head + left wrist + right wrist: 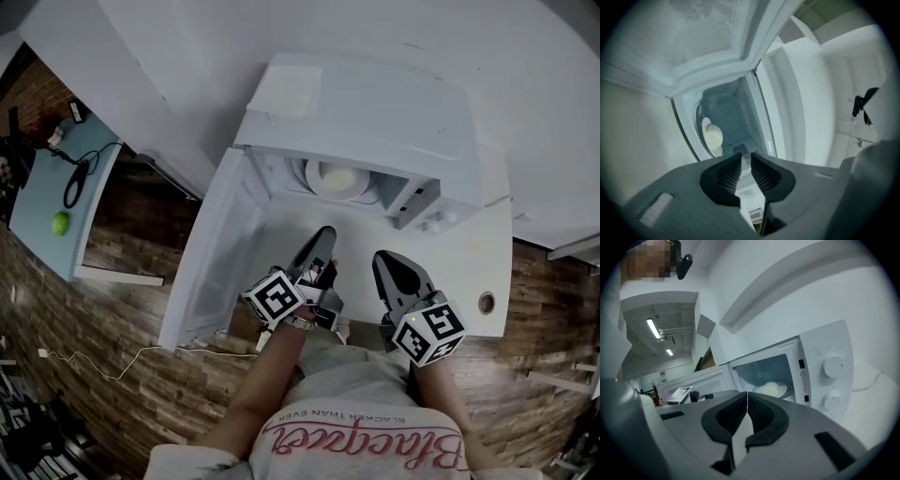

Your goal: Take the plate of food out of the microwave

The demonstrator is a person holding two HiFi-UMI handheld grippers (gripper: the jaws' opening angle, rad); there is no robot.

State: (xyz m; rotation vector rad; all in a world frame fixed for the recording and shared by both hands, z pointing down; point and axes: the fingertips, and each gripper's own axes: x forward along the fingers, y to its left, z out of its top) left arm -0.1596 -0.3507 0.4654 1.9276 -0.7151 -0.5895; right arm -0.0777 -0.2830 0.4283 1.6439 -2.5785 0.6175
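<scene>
1. In the head view, the microwave's [375, 112] roof edge cuts off part of the plate [339, 180], so I see only a slice of it inside the cavity.
2. I cannot tell what the food [337, 175] is. It shows only as a pale, rounded mound on the plate.
3. In the left gripper view, the plate [711, 136] sits deep in the cavity and shows at the left. The frame of the opening crops its near side.
4. In the right gripper view, my own gripper body covers the plate's [776, 389] lower edge. The food [771, 390] on it is small and soft in outline.
5. My left gripper [746, 155] has its jaws nearly together, with a narrow slit between the tips. Nothing sits in that slit and the pads touch nothing. It hangs in front of the opening, apart from the plate.
6. My right gripper [747, 393] has its tips pressed together and is empty. It is out in front of the microwave, beside the left one.
7. The door [211, 253] stands swung wide to the left.
</scene>
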